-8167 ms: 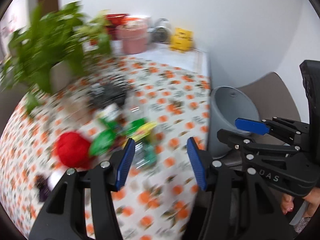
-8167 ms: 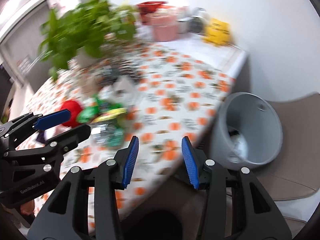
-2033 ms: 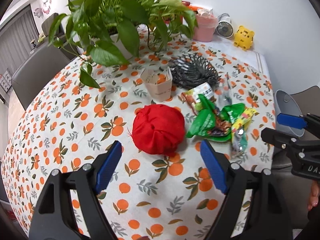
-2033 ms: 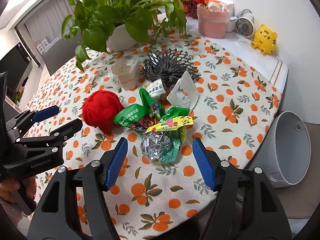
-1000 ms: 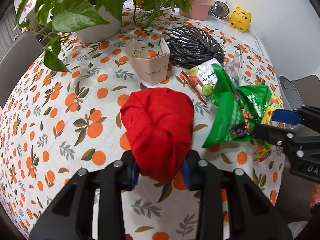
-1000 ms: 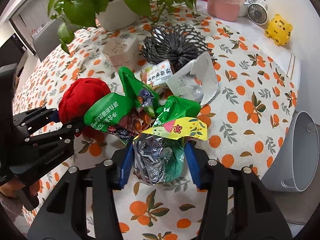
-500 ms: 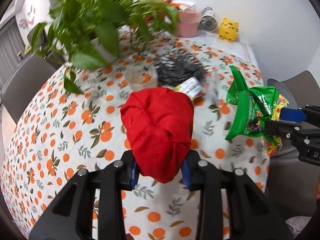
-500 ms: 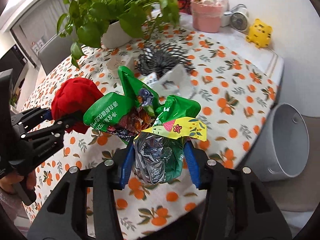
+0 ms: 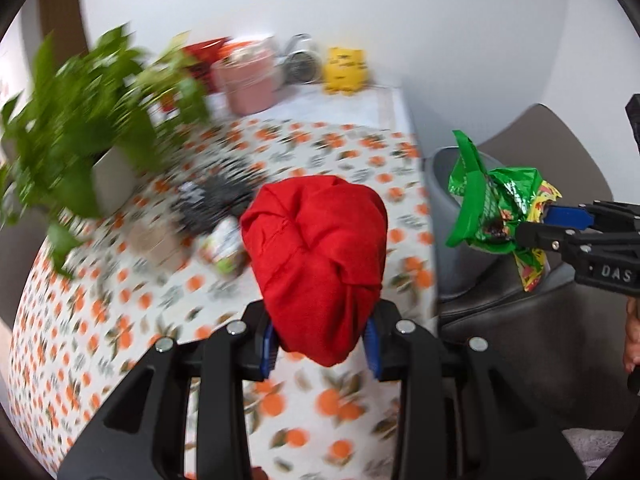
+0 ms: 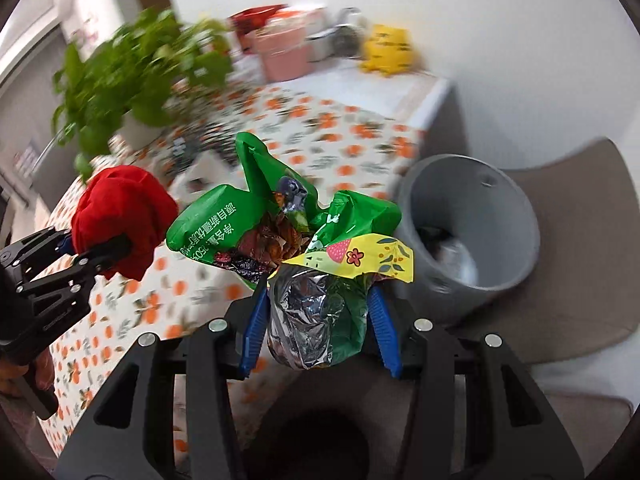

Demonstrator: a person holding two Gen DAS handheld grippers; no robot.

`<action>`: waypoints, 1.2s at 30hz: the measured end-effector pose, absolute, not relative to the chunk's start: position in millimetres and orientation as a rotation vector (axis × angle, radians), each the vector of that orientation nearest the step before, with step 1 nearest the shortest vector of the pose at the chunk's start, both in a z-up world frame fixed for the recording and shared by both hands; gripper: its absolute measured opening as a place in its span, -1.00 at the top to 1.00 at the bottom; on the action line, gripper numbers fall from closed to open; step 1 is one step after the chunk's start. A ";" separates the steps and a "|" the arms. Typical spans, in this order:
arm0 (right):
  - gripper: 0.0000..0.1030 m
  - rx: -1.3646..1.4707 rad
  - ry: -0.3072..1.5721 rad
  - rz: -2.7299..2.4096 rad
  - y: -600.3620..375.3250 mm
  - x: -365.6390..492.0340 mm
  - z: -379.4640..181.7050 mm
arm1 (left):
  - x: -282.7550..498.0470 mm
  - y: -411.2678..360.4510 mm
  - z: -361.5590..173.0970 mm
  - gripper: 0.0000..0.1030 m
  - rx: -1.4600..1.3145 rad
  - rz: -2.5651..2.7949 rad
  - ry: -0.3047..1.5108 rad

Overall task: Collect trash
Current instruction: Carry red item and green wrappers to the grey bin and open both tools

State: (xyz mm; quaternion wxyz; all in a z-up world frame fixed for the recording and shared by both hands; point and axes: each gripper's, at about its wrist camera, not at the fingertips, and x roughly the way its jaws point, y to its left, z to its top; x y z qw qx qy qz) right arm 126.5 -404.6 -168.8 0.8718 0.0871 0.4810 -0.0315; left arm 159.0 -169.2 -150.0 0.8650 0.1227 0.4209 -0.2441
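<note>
My left gripper [image 9: 318,342] is shut on a red crumpled cloth ball [image 9: 316,256] and holds it in the air above the table's near edge; it also shows in the right wrist view [image 10: 122,220]. My right gripper [image 10: 318,326] is shut on a bunch of green, yellow and foil snack wrappers [image 10: 296,248], held up off the table just left of the grey trash bin [image 10: 508,220]. The same wrappers [image 9: 496,212] and the bin [image 9: 448,216] appear at the right of the left wrist view. The bin holds some trash.
The table with the orange-print cloth [image 9: 120,320] carries a potted plant [image 9: 80,136], a black wire trivet [image 9: 224,192], a paper cup [image 9: 156,240], a small wrapper [image 9: 224,248], a pink container [image 9: 250,84] and a yellow toy [image 9: 346,68]. A brown chair [image 10: 592,280] stands behind the bin.
Both grippers closed on their loads a second ago, lifted them off the table, and have swung right toward the bin. The view is blurred from the motion.
</note>
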 end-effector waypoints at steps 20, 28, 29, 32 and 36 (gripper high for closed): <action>0.11 0.265 0.990 -0.374 -570.7 161.2 -192.5 | 214.0 -402.9 -172.8 0.34 0.362 -0.863 0.878; -0.08 0.311 1.004 -0.394 -598.6 177.9 -211.1 | 246.8 -438.0 -192.8 0.30 0.381 -0.866 0.908; -0.17 0.319 1.009 -0.396 -602.0 180.4 -215.1 | 251.2 -442.9 -196.6 0.23 0.389 -0.869 0.914; -0.29 0.331 1.032 -0.399 -608.3 186.1 -224.9 | 262.2 -453.6 -207.2 -0.02 0.414 -0.880 0.930; -0.29 0.362 1.046 -0.390 -614.2 185.5 -233.1 | 265.1 -461.0 -217.5 -0.21 0.443 -0.893 0.935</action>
